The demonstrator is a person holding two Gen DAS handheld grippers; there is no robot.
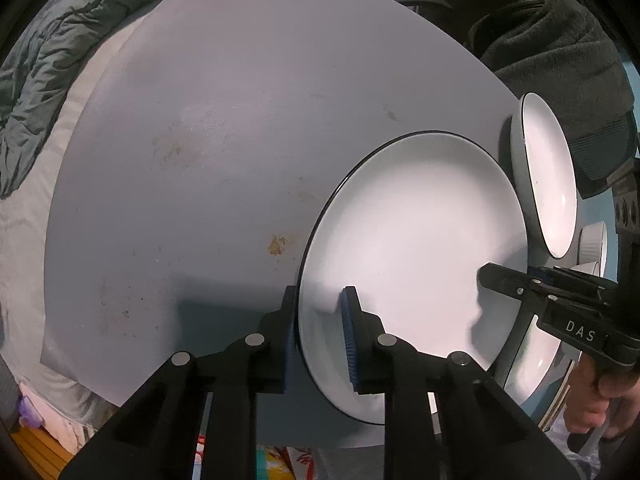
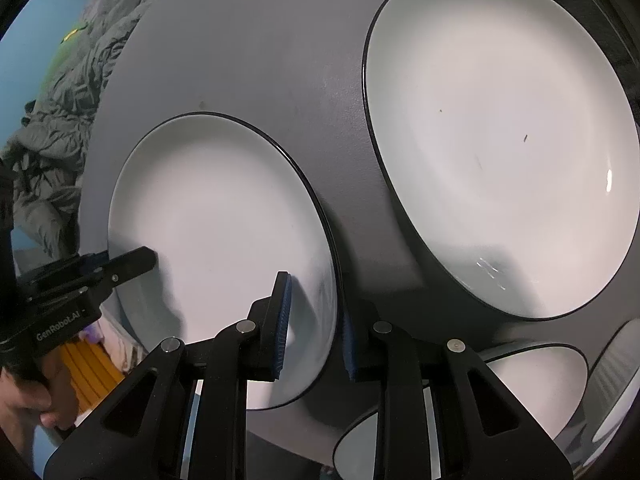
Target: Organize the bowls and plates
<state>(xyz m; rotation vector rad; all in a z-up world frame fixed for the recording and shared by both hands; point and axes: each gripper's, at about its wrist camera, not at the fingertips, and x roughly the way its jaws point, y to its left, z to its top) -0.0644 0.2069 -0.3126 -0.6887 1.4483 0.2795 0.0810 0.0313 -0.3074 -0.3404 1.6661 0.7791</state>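
Left wrist: both tongs [image 1: 322, 340] [image 2: 314, 328] pinch the round, glossy (black-rimmed) plate [image 1: 416, 248].

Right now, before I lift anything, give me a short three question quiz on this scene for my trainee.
1. True or false: the left gripper and the right gripper each have fingers on either side of the same plate rim.
2. In the right wrist view, what sits right of the plate? A: mug. B: large bowl. C: fork.
3. Fill in: the plate's rim line is ____.
Key: 1 true; 2 B; 3 black.
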